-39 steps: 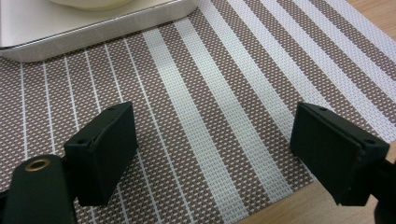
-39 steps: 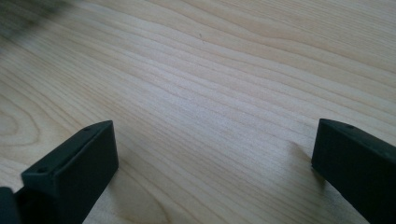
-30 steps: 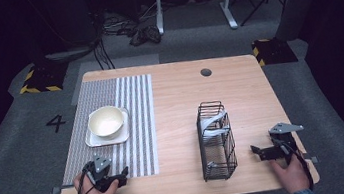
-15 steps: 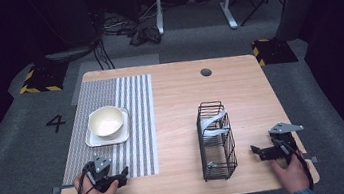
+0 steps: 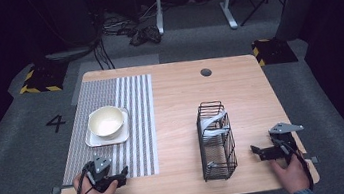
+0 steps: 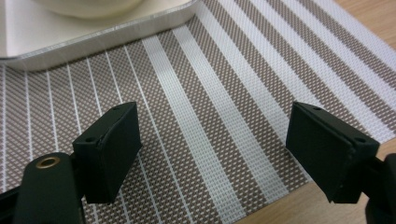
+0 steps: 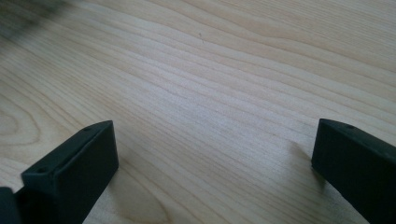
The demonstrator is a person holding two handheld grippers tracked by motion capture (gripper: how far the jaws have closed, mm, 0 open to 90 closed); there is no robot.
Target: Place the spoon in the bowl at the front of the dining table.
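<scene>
table (image 5: 174, 91): light wood, everything sits on it, both hands parked at the near edge.
mat (image 5: 131, 107): striped placemat on the left half, flat, near edge close to the table edge.
rack (image 5: 216, 141): black wire rack right of centre, upright, long side running away from the person; some pale pieces inside, can't tell what they are.
tray (image 5: 96, 139): small white square tray on the mat, far side of the left hand.
bowl (image 5: 106, 121): cream, upright, sits in the tray; looks empty from above.
left gripper (image 5: 120, 176): low over the near part of the mat, jaws wide apart, nothing between them. Left gripper view has the tray rim (image 6: 93, 35) ahead, well apart from the jaws.
right gripper (image 5: 258, 152): just right of the rack's near end, not touching it, jaws spread wide, bare wood between them.
progress: my read is nothing started yet. Bowl in the tray, rack untouched, both grippers empty.
left to do: all of it: reach, close, lift, place.
</scene>
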